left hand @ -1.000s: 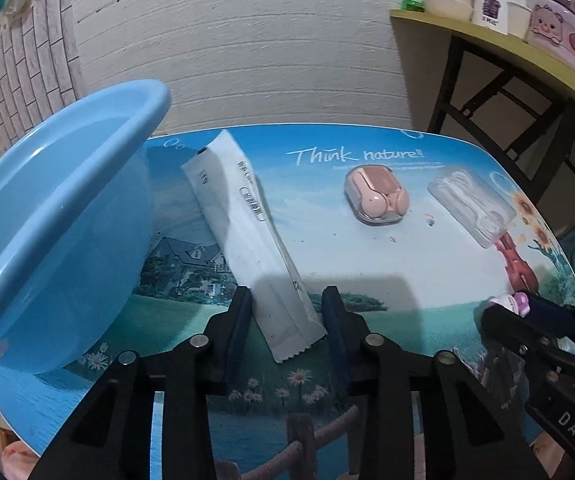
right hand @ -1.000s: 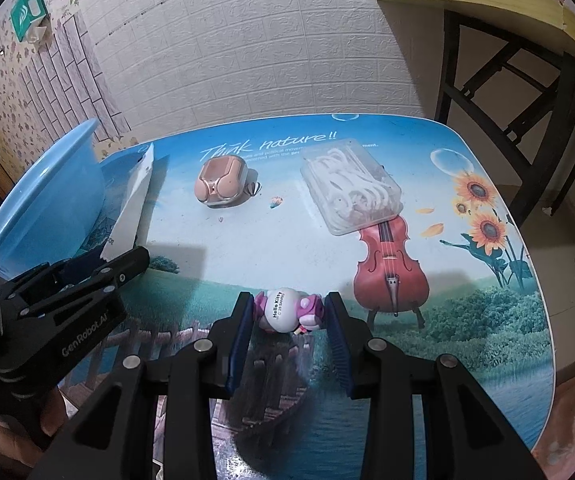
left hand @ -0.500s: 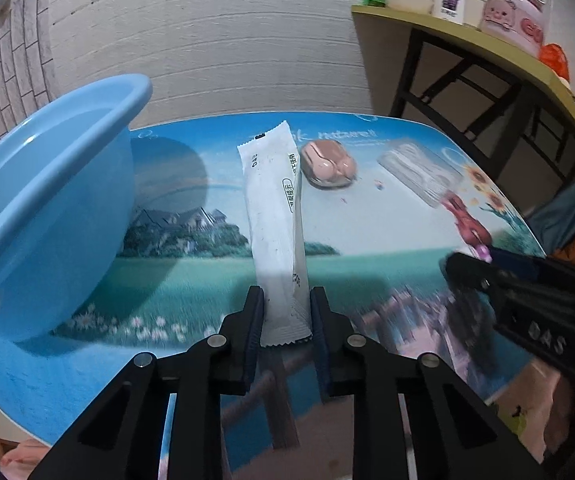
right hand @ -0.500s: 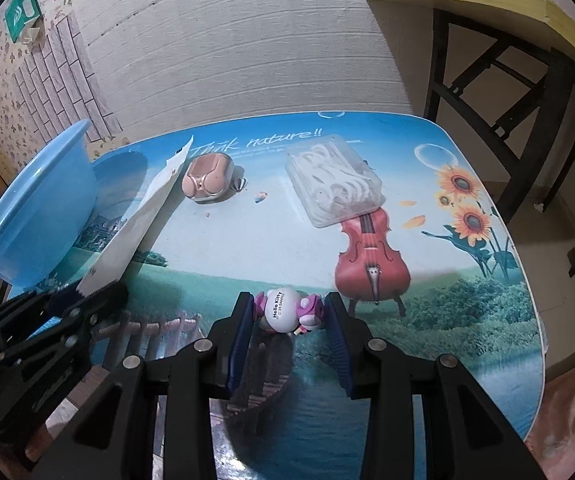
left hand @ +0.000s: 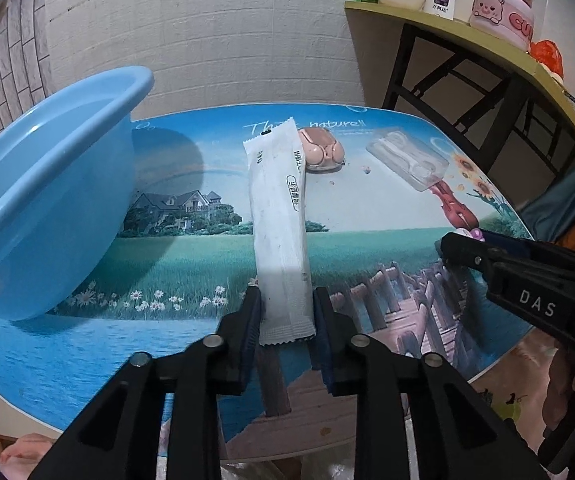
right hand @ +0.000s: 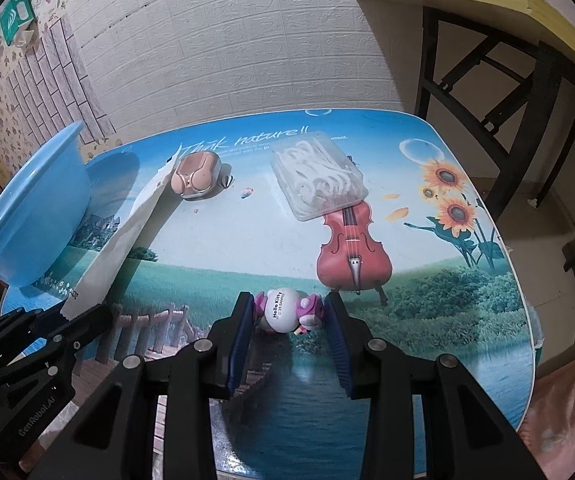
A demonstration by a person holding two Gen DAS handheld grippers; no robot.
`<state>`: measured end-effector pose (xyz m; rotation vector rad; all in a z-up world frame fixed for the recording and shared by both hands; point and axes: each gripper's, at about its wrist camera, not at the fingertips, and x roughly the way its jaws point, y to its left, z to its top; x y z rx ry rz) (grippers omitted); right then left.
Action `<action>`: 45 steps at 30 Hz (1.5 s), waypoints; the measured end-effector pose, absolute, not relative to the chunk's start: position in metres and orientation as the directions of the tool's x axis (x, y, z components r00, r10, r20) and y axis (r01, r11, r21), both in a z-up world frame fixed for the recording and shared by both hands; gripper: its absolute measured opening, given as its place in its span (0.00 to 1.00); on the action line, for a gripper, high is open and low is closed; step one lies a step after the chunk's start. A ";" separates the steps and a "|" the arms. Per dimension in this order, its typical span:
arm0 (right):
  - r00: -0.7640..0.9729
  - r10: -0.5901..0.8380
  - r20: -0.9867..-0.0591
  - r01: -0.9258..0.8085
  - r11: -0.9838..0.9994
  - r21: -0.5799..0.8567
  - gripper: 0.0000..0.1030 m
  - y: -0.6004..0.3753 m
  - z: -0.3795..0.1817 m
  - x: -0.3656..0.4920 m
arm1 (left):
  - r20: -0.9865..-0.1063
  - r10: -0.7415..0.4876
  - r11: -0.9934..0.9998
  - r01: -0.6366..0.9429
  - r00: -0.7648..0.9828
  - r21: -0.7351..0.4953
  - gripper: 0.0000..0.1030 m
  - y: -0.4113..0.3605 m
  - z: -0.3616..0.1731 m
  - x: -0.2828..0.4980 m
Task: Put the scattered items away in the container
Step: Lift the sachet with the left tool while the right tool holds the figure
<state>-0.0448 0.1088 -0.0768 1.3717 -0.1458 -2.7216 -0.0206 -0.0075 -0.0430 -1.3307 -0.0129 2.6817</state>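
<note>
My left gripper [left hand: 285,312] is shut on the near end of a long white sachet [left hand: 279,224] and holds it lifted above the table; the sachet also shows in the right wrist view [right hand: 127,236]. My right gripper [right hand: 289,316] is shut on a small pink-and-white Hello Kitty toy [right hand: 285,312] above the table's front part. The blue plastic basin [left hand: 39,196] stands at the table's left edge, and shows in the right wrist view [right hand: 27,208] too. A pink earbud case [left hand: 321,152] and a clear plastic box [left hand: 407,158] lie at the back of the table.
The table [right hand: 427,300] has a printed nature picture and a rounded edge. A yellow shelf on black legs [left hand: 467,40] with cups and jars stands to the right. A white brick-pattern wall [left hand: 207,32] is behind the table.
My left gripper closed on the sachet and lifted it off the table, swinging it upright in view. My right gripper rose a little with the toy held throughout.
</note>
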 end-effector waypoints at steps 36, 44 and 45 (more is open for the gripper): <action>-0.613 -0.153 -0.775 0.089 -0.988 0.125 0.40 0.107 -0.078 -0.046 | -0.807 0.140 -0.990 -0.081 -0.574 -0.115 0.52 -0.009 -0.046 -0.099; -0.621 -0.147 -0.770 0.098 -0.989 0.110 0.44 0.104 -0.079 -0.048 | -0.788 0.127 -0.992 -0.087 -0.603 -0.092 0.32 -0.008 -0.048 -0.100; -0.622 -0.143 -0.770 0.099 -0.990 0.104 0.44 0.102 -0.079 -0.047 | -0.785 0.131 -0.991 -0.091 -0.605 -0.095 0.30 -0.007 -0.048 -0.100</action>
